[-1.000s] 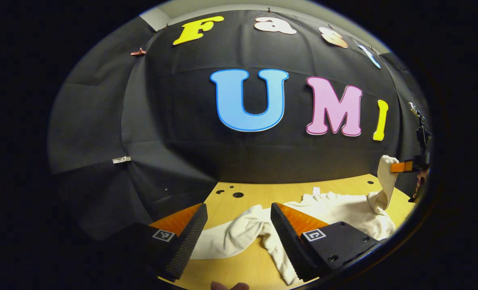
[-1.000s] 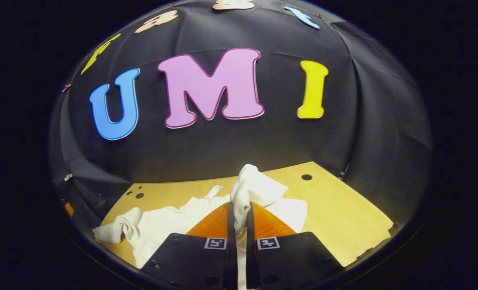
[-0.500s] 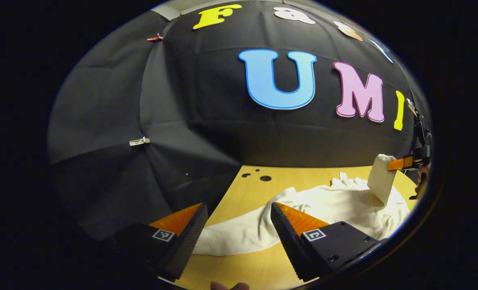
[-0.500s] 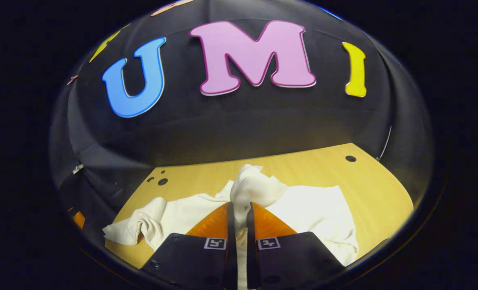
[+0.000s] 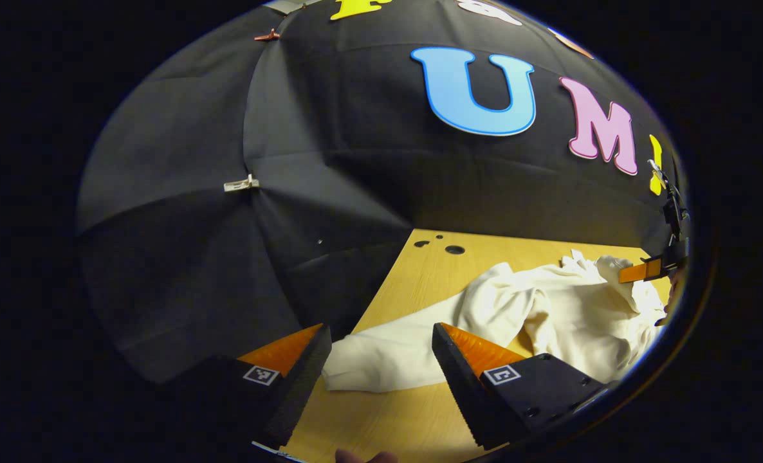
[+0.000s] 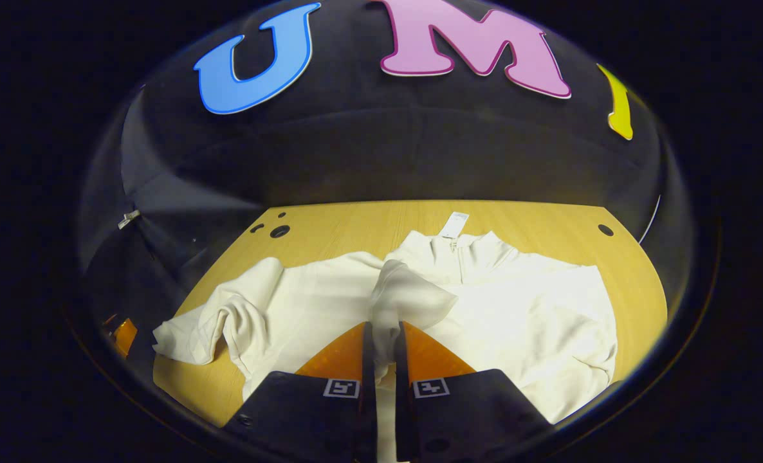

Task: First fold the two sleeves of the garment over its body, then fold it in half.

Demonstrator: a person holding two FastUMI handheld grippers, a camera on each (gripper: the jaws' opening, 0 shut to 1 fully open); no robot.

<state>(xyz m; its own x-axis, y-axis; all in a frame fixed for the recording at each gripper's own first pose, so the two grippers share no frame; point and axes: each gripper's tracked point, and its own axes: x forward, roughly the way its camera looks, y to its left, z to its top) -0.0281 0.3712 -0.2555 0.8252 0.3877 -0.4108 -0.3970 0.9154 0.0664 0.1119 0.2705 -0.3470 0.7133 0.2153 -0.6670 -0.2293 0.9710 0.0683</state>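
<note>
The left gripper point(image 5: 378, 360) has two wedge-shaped fingers, orange on their upper faces, with black textured pads point(image 5: 455, 386) on the inner sides. Behind them sit black blocks carrying small square black-and-white markers and screw holes. The right gripper point(image 6: 379, 347) shows the same orange wedges and marked black blocks.

My right gripper point(image 6: 381, 341) has both fingers pressed together on the cuff end of one sleeve point(image 6: 407, 299), and the bunched cloth stands up above the fingertips, over the body of the cream garment point(image 6: 523, 308). The garment lies spread on the wooden table point(image 6: 356, 228), collar and white tag point(image 6: 453, 225) toward the far edge. Its other sleeve point(image 6: 217, 321) lies crumpled at the left, near the table's edge. Dark round holes point(image 6: 279, 231) mark the tabletop's far corners.
</note>
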